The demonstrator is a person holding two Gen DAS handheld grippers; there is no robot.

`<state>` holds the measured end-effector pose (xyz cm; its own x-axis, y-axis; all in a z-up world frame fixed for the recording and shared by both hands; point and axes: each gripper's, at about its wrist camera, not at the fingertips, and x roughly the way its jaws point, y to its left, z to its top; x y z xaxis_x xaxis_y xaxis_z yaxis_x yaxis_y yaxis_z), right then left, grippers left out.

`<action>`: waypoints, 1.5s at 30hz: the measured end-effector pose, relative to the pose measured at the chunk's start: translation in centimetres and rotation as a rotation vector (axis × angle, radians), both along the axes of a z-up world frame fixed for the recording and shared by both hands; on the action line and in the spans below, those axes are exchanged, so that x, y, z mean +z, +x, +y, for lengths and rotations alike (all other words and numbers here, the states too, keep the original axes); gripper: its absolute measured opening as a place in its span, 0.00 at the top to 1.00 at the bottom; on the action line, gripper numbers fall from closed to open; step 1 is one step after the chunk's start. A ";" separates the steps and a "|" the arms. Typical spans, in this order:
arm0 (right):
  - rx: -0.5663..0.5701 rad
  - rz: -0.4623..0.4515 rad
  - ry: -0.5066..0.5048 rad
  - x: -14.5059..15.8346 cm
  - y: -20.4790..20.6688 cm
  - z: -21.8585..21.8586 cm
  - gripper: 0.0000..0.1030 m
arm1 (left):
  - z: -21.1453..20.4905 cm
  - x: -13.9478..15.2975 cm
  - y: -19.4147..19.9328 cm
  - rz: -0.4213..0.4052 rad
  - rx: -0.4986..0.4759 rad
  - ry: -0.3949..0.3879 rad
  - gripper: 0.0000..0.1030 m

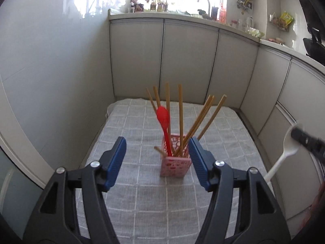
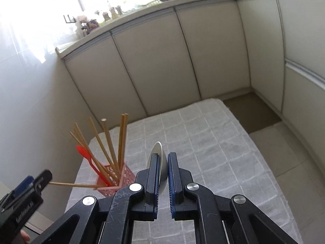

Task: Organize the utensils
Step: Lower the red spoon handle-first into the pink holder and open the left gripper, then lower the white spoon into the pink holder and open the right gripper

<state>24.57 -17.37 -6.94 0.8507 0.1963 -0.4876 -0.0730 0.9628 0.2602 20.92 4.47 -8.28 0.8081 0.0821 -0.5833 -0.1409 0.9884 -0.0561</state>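
The pink basket (image 1: 176, 166) full of tall chopsticks (image 1: 180, 120) blocks the middle – bare tablecloth (image 1: 130, 134) all around.

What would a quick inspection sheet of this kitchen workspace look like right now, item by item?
Surface: table under a grey checked cloth, mostly bare.
Job's things: pink holder upright on the cloth, holding wooden chopsticks and a red spoon; one chopstick pokes sideways out of the holder; a white spoon is held in the air.
Clutter: nothing seen on the cloth.
Grippers: left claw open and empty in front of the holder; right claw shut on the white spoon.
Cables: nothing seen.
Surroundings: grey cabinets, a tap and small bottles by a bright window.
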 end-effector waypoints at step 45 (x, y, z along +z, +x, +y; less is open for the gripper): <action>0.019 -0.052 -0.264 2.1 2.1 8.4 0.27 | 2.8 -6.0 -0.5 0.323 0.018 -0.134 0.08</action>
<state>26.65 -8.96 -4.81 0.8733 0.0844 -0.4798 -0.0984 0.9951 -0.0040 20.46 7.23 -14.27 0.5792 0.0000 -0.8152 -0.1901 0.9724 -0.1350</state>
